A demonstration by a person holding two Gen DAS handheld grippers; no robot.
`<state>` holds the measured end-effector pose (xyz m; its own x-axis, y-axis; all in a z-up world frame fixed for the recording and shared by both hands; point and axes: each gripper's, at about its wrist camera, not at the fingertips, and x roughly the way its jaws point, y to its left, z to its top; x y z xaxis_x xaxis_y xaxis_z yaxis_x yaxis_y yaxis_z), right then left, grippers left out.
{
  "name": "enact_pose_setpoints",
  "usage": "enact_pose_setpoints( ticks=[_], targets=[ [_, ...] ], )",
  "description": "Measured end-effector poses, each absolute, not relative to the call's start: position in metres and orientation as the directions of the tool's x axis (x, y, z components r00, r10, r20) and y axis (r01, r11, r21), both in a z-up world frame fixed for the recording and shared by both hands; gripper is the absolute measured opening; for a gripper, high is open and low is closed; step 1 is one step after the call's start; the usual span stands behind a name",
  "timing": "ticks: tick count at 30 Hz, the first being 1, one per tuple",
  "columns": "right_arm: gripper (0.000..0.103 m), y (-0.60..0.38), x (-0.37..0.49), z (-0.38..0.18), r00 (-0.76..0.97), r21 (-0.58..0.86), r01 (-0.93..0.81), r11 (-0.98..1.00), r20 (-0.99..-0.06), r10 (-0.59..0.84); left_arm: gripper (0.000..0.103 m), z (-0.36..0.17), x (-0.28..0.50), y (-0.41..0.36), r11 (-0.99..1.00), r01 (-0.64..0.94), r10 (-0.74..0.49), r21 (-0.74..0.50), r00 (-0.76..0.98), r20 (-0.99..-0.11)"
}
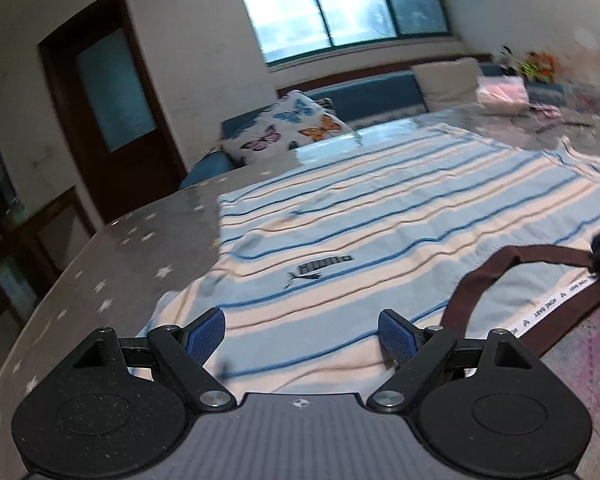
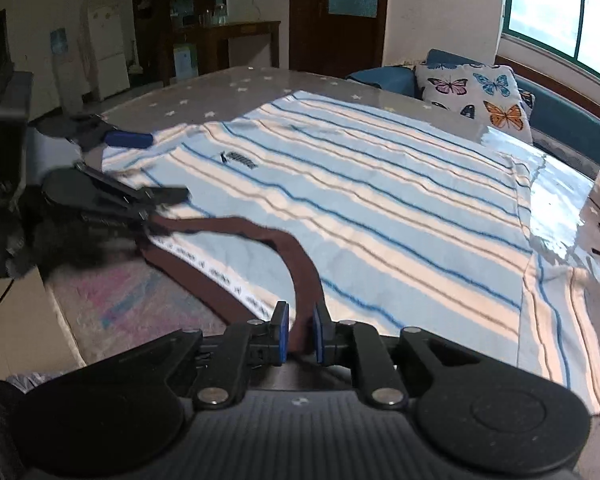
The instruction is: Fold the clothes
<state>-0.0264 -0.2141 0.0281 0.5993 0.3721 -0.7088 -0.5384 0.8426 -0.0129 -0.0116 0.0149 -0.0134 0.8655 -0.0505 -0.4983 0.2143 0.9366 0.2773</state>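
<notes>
The striped shirt [image 2: 380, 208] is spread flat on the starry table [image 2: 228, 92], its length running far away from both grippers. Its brown collar [image 2: 300, 280] is pinched by the right gripper [image 2: 299, 334] at the near edge. The left gripper [image 1: 300, 336] is spread wide, empty, over the near-left shoulder. A butterfly pillow [image 2: 476, 92] and a window [image 1: 340, 4] are seen behind.

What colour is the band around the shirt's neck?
Dark brown; the collar contrasts with the pale blue striped shirt, clearest in the right wrist view.
</notes>
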Motion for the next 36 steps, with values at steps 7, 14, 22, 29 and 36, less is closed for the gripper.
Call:
enact_pose_setpoints(
  ticks=[7, 14, 22, 29, 36],
  targets=[
    [0.012, -0.214, -0.034, 0.022, 0.613, -0.016, -0.523, 0.852, -0.702, 0.363, 0.086, -0.014, -0.021, 0.029, 0.940, 0.186, -0.019, 0.285, 0.865, -0.501],
    [0.014, -0.210, -0.037, 0.021, 0.629, -0.036, -0.503, 0.863, -0.701, 0.337, 0.086, 0.002, -0.019, 0.026, 0.942, 0.216, -0.074, 0.257, 0.881, -0.468],
    [0.020, -0.203, -0.038, 0.020, 0.632, -0.047, -0.482, 0.875, -0.711, 0.310, 0.086, -0.008, -0.017, 0.013, 0.882, 0.384, -0.202, 0.273, 0.832, -0.517],
    [0.021, -0.200, -0.039, 0.020, 0.643, -0.044, -0.443, 0.895, -0.711, 0.284, 0.086, -0.022, -0.031, 0.014, 0.852, 0.423, -0.240, 0.307, 0.838, -0.490],
    [0.021, -0.194, -0.042, 0.029, 0.670, -0.055, -0.401, 0.914, -0.698, 0.252, 0.086, -0.016, -0.043, 0.024, 0.866, 0.397, -0.250, 0.305, 0.870, -0.425]
  ],
)
